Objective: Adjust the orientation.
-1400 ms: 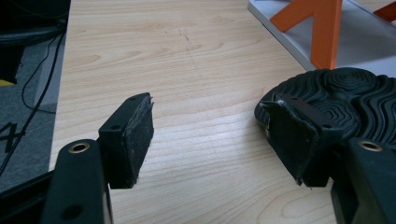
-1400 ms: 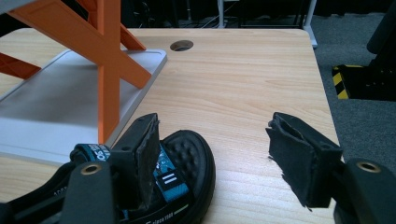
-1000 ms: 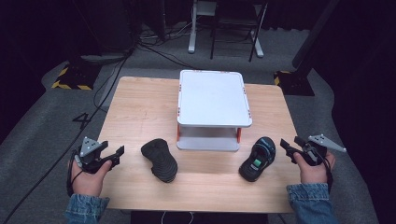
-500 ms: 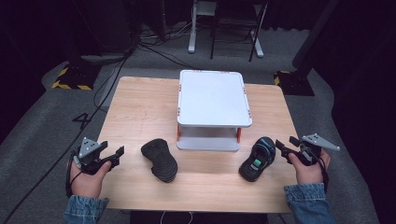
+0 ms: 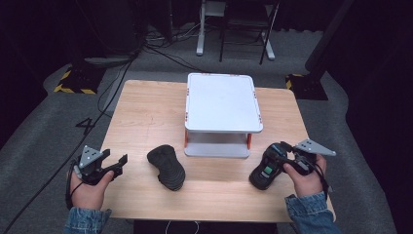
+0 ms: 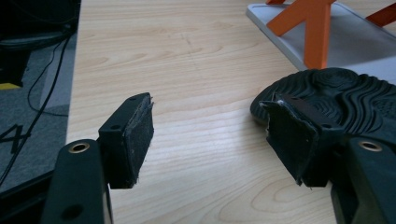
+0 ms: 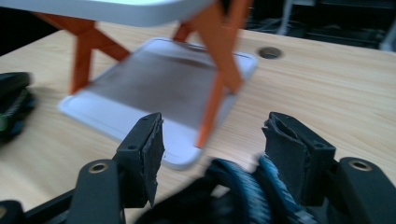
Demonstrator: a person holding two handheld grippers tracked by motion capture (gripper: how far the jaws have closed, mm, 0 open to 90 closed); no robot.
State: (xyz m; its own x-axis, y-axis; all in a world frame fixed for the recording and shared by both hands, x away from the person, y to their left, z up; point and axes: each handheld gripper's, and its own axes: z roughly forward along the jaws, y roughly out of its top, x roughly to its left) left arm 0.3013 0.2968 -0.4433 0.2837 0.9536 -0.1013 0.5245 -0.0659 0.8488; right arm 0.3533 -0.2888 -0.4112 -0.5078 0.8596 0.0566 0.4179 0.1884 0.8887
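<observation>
On the table's right front, the right gripper point(image 5: 286, 157) has just been closing, jaws astride the heel of the blue shoe point(image 5: 267, 168), pads not pressing. Left gripper point(image 5: 117, 163) gapes empty beside the upturned black shoe point(image 5: 167, 166).

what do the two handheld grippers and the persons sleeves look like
Both the left gripper and the right gripper are black, each topped by a grey three-cornered plate with small holes. Each has two black jaws faced with dark, frayed pads and brass-coloured rivets. A black cable trails from each. The sleeves are blue denim.
</observation>
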